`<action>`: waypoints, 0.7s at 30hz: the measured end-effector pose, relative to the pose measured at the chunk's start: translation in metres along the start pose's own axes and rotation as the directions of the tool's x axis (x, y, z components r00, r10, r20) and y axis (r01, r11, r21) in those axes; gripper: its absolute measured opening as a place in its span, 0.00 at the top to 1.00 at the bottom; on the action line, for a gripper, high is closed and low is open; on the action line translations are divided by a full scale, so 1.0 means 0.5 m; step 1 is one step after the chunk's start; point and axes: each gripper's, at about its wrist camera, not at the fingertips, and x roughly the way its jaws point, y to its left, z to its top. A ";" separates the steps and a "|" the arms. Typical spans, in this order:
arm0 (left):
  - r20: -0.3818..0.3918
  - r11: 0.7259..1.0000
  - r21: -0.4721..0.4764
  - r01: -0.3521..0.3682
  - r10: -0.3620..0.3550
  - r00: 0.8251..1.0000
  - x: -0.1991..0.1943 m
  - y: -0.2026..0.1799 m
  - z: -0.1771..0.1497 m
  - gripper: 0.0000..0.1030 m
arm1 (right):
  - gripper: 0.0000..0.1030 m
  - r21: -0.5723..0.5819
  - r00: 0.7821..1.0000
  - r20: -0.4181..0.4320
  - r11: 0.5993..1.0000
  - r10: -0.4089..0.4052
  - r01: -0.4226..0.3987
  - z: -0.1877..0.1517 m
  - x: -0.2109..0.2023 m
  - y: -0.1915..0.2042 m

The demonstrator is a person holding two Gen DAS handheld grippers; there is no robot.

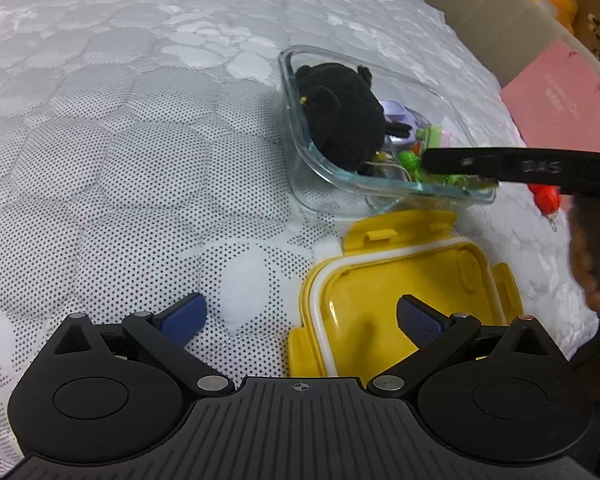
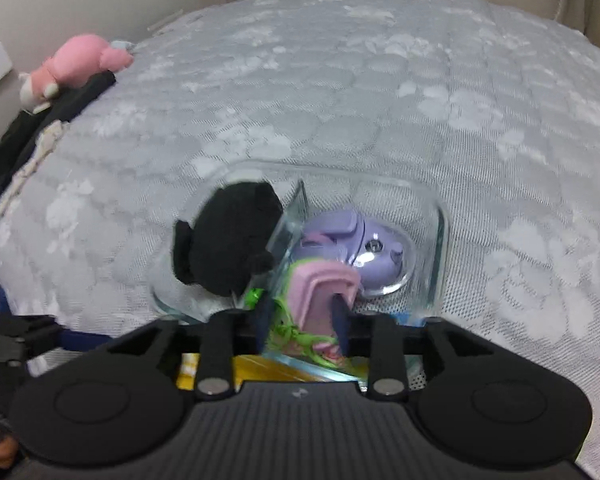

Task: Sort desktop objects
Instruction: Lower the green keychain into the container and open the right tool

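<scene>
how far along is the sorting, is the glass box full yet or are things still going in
Done so far: the glass container already holds a black plush and a purple toy. In hand: the right tool is over its near end, fingers around a pink item with green cord. Left: a red object lies outside on the quilt, and the yellow lid is off, under the open left tool.

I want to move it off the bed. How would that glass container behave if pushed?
The glass container looks rigid and probably heavy for its size. On the soft quilted bedcover it would likely drag, not slide. Its smooth walls may be slippery; glass can chip.
</scene>
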 end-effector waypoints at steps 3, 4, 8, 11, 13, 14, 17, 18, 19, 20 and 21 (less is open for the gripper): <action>0.000 1.000 0.003 0.000 0.000 1.000 -0.004 -0.003 -0.003 0.00 | 0.59 -0.004 1.000 0.007 1.000 -0.003 0.003 -0.002 0.001 -0.001; 0.001 1.000 -0.001 0.001 -0.001 1.000 -0.004 -0.003 -0.003 0.00 | 0.61 0.013 1.000 0.004 1.000 0.007 -0.007 -0.001 0.000 -0.005; 0.000 1.000 0.000 -0.002 0.002 1.000 -0.006 -0.005 -0.005 0.00 | 0.66 0.067 0.998 0.042 0.996 0.049 -0.052 0.005 -0.036 -0.024; 0.002 1.000 -0.002 0.000 0.000 1.000 -0.007 -0.008 -0.004 0.00 | 0.59 0.096 0.996 0.080 0.994 0.046 -0.053 0.007 -0.061 -0.035; 0.003 1.000 0.004 -0.002 0.002 1.000 -0.007 -0.014 -0.003 0.00 | 0.57 0.116 0.996 0.087 0.993 0.022 -0.032 -0.001 -0.065 -0.039; 0.003 1.000 0.011 -0.006 0.006 1.000 -0.007 -0.019 -0.002 0.00 | 0.56 0.127 0.996 0.090 0.992 0.011 -0.023 -0.007 -0.067 -0.041; 0.005 0.999 0.033 -0.016 0.016 1.000 -0.009 -0.034 0.000 0.00 | 0.47 0.139 0.991 0.132 0.990 -0.021 0.002 -0.041 -0.084 -0.043; 0.006 0.999 0.038 -0.018 0.018 1.000 -0.009 -0.039 0.002 0.00 | 0.45 0.135 0.988 0.155 0.991 -0.028 0.007 -0.056 -0.093 -0.043; 0.007 0.999 0.043 -0.020 0.020 1.000 -0.008 -0.044 0.004 0.00 | 0.38 0.132 0.984 0.175 0.991 -0.033 0.010 -0.070 -0.104 -0.042; 0.008 0.999 0.048 -0.023 0.022 1.000 -0.008 -0.050 0.005 0.00 | 0.32 0.129 0.980 0.195 0.992 -0.038 0.013 -0.084 -0.116 -0.041; 0.009 0.998 0.053 -0.025 0.024 1.000 -0.008 -0.055 0.007 0.00 | 0.31 0.128 0.976 0.214 0.992 -0.040 0.013 -0.097 -0.127 -0.040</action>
